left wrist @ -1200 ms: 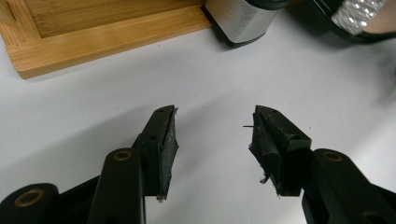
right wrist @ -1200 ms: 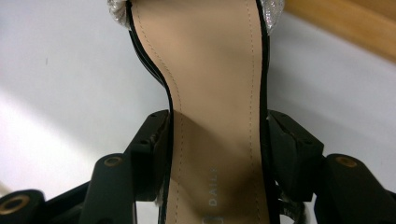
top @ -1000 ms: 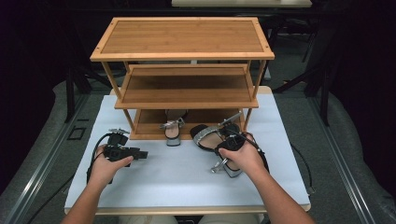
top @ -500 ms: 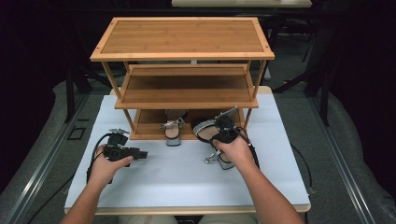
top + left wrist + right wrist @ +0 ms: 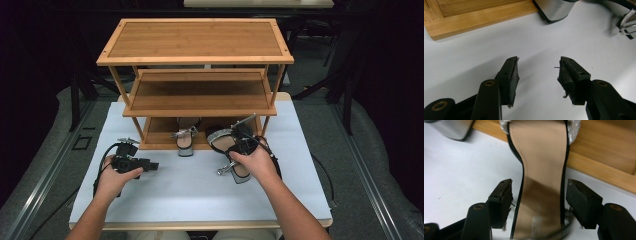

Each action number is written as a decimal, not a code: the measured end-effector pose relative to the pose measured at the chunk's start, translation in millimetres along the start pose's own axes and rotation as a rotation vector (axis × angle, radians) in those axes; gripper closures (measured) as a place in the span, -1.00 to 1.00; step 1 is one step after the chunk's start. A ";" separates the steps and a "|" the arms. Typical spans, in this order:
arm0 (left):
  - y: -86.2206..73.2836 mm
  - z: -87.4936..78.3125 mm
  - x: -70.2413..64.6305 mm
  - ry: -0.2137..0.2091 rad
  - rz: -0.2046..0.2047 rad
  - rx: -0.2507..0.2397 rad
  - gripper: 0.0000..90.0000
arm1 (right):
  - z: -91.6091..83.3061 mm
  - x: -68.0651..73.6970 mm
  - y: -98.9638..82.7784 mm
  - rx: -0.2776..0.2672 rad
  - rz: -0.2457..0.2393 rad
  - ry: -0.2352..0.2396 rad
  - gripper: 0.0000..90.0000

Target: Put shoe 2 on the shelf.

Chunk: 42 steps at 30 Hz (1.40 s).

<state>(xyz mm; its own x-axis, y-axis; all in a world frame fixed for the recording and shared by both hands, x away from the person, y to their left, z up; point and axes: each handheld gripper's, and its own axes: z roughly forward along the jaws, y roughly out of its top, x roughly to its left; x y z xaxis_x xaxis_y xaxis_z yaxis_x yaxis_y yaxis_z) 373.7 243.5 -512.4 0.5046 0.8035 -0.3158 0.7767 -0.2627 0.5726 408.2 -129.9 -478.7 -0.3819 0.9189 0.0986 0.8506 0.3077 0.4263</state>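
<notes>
High view looks down from the person's side; both gripper views sit close, sharing the rack's (image 5: 196, 50) base.

Dark room — grey floor (image 5: 365, 150) around a white-topped table (image 5: 190, 195).

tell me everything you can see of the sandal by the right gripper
The sandal is a block-heeled shoe with a tan insole, black edging, a glittery silver toe strap and a metal-buckled ankle strap. It lies on the white table top, its toe at the bottom tier of the bamboo rack, its heel toward the person. The right gripper straddles its waist; the jaws have just been opening, with gaps beside both pads.
</notes>
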 end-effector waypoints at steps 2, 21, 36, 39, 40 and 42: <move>-0.2 0.3 0.1 0.001 -0.001 0.001 0.10 | -12.9 0.1 -3.6 -0.031 -0.038 0.034 -0.15; -0.8 -0.3 0.1 0.005 0.000 0.003 0.10 | -42.3 -6.8 -83.6 0.022 -0.136 0.087 0.96; -0.9 0.4 0.0 0.006 -0.004 0.003 0.10 | -25.2 -7.4 -89.7 0.009 -0.093 0.148 1.00; -0.9 0.9 -0.5 0.006 -0.002 0.004 0.10 | -29.5 -2.3 -85.6 -0.009 -0.102 0.187 1.00; -0.8 1.0 -0.7 0.007 -0.002 0.004 0.10 | -30.9 -0.4 -83.9 -0.015 -0.107 0.190 1.00; -0.7 0.7 -0.7 0.006 -0.001 0.005 0.10 | -32.9 3.8 -79.9 -0.029 -0.108 0.195 1.00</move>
<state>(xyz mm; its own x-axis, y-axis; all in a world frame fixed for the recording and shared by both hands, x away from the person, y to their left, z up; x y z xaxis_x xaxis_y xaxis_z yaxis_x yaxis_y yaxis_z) 373.0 242.7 -513.2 0.5016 0.8071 -0.3116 0.7791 -0.2648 0.5682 326.9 -159.1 -482.7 -0.5350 0.8150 0.2223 0.7916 0.3917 0.4690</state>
